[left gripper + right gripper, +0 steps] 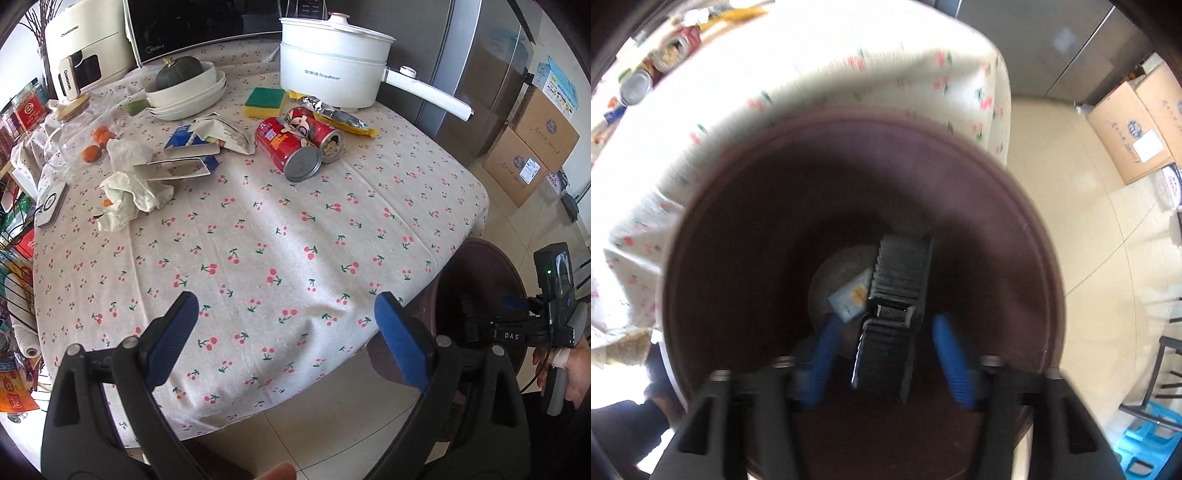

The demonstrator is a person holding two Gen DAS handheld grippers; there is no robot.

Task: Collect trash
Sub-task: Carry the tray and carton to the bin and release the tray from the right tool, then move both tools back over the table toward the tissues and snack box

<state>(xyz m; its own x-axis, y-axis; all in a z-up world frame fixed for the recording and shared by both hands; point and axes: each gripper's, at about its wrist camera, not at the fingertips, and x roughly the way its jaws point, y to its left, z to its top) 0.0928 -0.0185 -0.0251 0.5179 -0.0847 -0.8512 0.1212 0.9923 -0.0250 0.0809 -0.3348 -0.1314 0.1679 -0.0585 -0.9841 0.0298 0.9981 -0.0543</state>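
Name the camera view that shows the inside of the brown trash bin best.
The right wrist view. It looks straight down into the trash bin, showing its floor, a pale wrapper and a black ribbed object, though blurred. The left wrist view catches only the bin's rim and part of its dark inside beside the table.

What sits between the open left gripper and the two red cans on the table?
Nothing visible does. The left gripper hovers open over the near table edge, and only bare cherry-print tablecloth lies between it and the red cans. The crumpled tissue and torn wrappers lie off to the left.
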